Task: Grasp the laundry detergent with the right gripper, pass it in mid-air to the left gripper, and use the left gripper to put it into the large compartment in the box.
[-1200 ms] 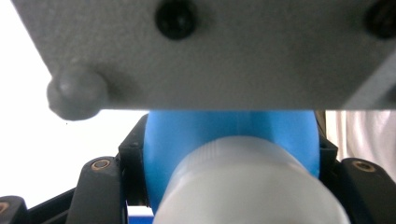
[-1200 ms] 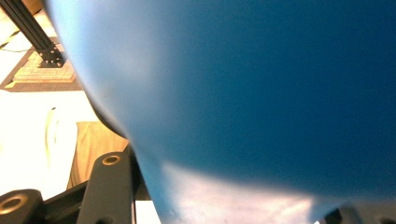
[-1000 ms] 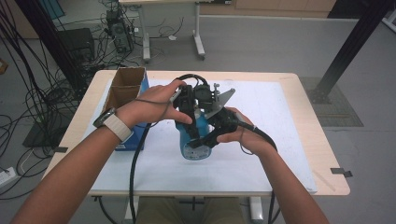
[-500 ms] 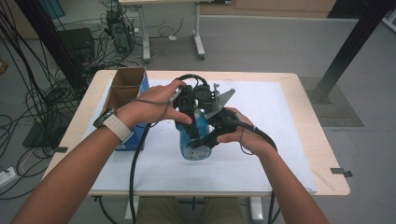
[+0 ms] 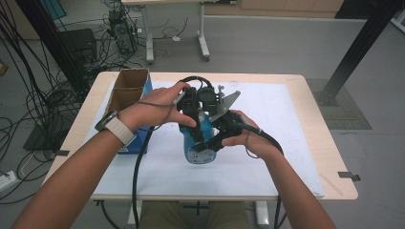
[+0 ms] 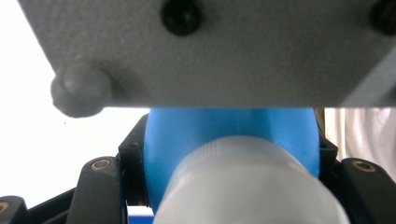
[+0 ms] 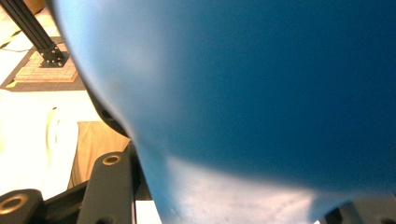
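Note:
A blue bottle (image 5: 197, 142) with a pale label low on its side stands near the middle of the white sheet in the high view. My left gripper (image 5: 195, 119) comes down on its top and is shut on it. In the left gripper view the whitish cap (image 6: 247, 186) lies close to the camera, with the blue shoulders (image 6: 224, 128) between the black jaws. My right gripper (image 5: 213, 139) comes in from the right and is shut on the bottle's body. The blue wall (image 7: 261, 93) looms close in the right gripper view. The other gripper's grey plate (image 6: 210, 46) hangs overhead.
An open cardboard box (image 5: 125, 88) with blue sides stands at the table's left. A white sheet (image 5: 286, 143) covers most of the wooden table (image 5: 329, 157). Cables and equipment lie on the floor at the left, and a black post (image 5: 358, 43) rises at the right.

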Action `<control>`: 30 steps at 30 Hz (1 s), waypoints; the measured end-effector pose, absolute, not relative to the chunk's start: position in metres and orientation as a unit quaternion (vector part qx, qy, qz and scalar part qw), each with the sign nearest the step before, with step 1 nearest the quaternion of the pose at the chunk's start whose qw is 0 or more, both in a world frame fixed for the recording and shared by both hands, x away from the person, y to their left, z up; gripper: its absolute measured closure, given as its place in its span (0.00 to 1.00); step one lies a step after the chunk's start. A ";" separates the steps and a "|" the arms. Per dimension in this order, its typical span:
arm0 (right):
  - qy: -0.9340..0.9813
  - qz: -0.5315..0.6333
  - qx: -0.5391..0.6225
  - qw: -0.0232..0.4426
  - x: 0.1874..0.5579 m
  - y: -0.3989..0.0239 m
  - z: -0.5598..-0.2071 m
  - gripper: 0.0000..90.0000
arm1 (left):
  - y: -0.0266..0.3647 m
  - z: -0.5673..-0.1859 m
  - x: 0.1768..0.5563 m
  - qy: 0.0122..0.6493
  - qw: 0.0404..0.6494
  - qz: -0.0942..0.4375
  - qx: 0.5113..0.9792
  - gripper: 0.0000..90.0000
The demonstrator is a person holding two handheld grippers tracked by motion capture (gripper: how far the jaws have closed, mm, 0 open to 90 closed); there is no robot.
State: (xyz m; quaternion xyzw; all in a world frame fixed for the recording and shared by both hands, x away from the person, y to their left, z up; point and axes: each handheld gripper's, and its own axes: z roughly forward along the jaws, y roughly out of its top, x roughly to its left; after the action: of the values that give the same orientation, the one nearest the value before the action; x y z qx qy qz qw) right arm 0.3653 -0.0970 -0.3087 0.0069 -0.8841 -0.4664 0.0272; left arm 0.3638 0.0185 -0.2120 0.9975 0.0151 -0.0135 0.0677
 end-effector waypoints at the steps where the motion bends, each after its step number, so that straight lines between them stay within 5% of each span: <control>1: -0.884 -0.467 0.007 0.027 0.365 -0.097 -0.309 0.48 | 0.019 -0.212 0.364 0.015 0.068 -0.014 0.997 0.42; 30: -0.884 -0.467 0.009 0.028 0.365 -0.096 -0.308 0.48 | 0.020 -0.212 0.363 0.016 0.068 -0.013 0.997 0.42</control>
State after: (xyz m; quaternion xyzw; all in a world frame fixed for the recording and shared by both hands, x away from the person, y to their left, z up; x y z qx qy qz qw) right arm 0.3651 -0.0961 -0.3083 0.0086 -0.8839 -0.4668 0.0279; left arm 0.3634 0.0196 -0.2116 0.9975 0.0163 -0.0130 0.0682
